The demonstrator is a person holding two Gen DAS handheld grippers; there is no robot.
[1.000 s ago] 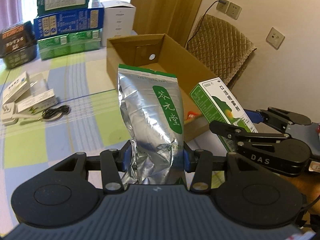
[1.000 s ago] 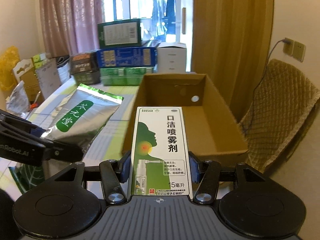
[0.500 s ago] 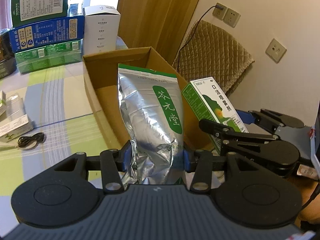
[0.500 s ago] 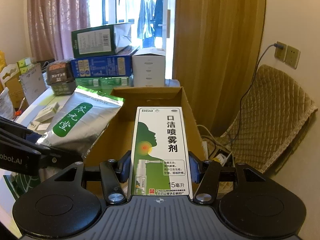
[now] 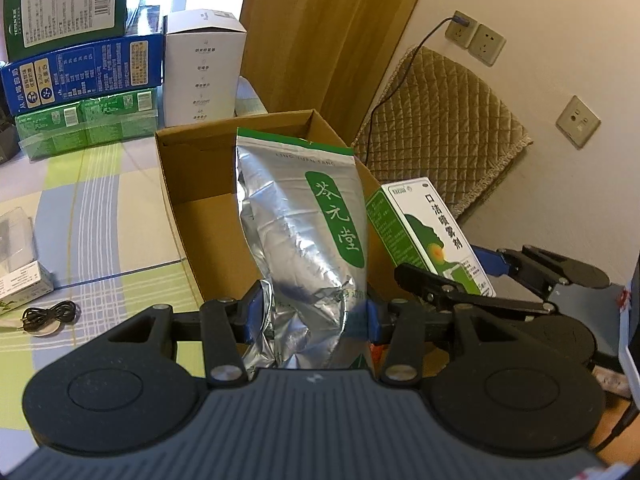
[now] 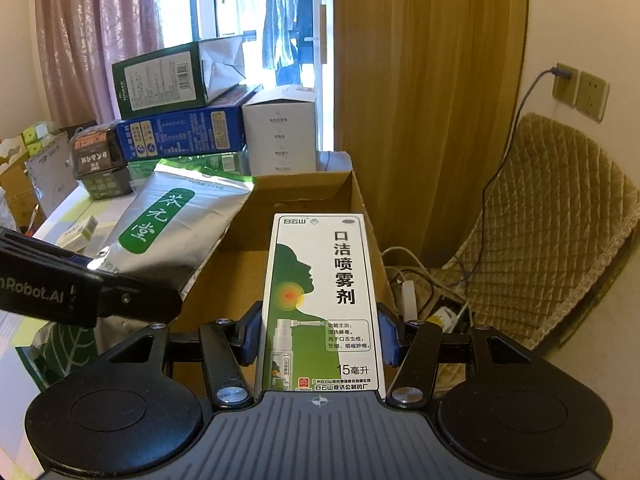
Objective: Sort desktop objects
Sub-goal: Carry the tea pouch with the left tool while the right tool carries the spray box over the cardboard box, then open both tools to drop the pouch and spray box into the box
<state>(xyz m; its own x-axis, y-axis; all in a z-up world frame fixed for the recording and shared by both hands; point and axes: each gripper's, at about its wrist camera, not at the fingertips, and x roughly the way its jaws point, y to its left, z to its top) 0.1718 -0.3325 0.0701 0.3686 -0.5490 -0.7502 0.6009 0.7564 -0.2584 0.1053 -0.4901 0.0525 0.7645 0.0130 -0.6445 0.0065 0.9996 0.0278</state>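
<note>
Left wrist view: my left gripper (image 5: 316,312) is clenched on the lower part of the silver foil pouch (image 5: 304,232), which stands upright between the blue pads with its green-edged top raised over the open cardboard box (image 5: 188,176); I hold it low and vertical, I judge, so that it can drop in bottom first. Right wrist view: my right gripper (image 6: 320,336) is clamped on the sides of the white-and-green spray carton (image 6: 320,300), printed face up, its far end pointing over the box's near wall toward the right-hand side. Both things are thus in the air above the box, the pouch to the left of the carton, close but apart, so the step in hand appears to be depositing them together. The box sits at the right edge of the table (image 5: 100,208), which is covered by a checked green, blue and cream cloth. Near the table's left edge lie a coiled black cable (image 5: 48,314) and small white packets (image 5: 20,280); at its far edge stand stacked green and blue cartons (image 5: 80,68) and a white box (image 5: 202,68). Beyond the right edge are a quilted chair (image 5: 444,128), wall sockets (image 5: 476,38) and an ochre curtain (image 6: 432,100).
</note>
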